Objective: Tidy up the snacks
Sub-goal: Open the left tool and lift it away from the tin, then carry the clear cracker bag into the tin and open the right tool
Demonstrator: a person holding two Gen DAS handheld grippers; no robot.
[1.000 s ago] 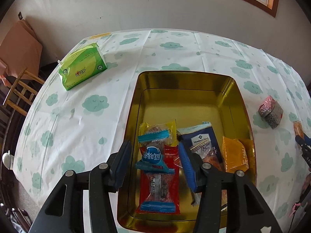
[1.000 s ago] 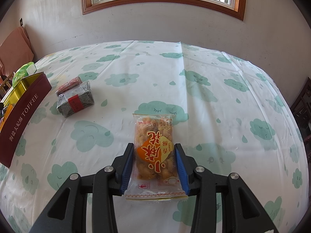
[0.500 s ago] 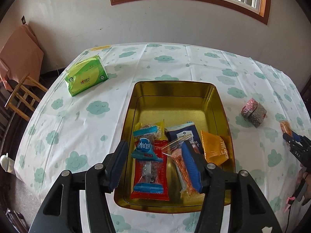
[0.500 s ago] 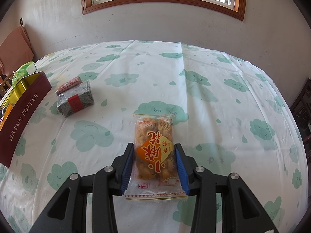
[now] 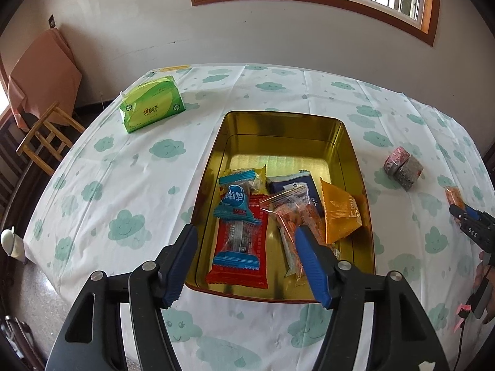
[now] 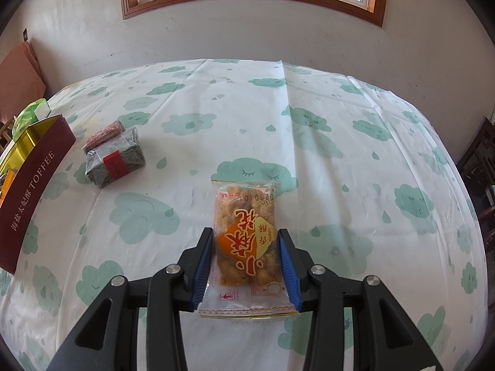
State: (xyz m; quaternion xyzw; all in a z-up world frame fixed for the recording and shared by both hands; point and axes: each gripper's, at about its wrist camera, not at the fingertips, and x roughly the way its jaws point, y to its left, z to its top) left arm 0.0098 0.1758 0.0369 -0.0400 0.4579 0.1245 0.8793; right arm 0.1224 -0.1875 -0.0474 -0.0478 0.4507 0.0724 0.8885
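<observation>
Left wrist view: green tissue pack at 10 o'clock on the cloud-print tablecloth. Gold tin at centre w/ snacks inside: blue candy packet on a red wafer packet, navy packet, clear bag of orange crackers, orange packet. Left gripper at 6 o'clock, jaws spread wide, holding nothing, above the tin's near end. Right wrist view: tin's maroon TOFFEE side at 9 o'clock, dark sesame block beside it, red packet touching behind. Right gripper at 6 o'clock, jaws closed against the sides of the fried-snack packet, which lies on the cloth.
</observation>
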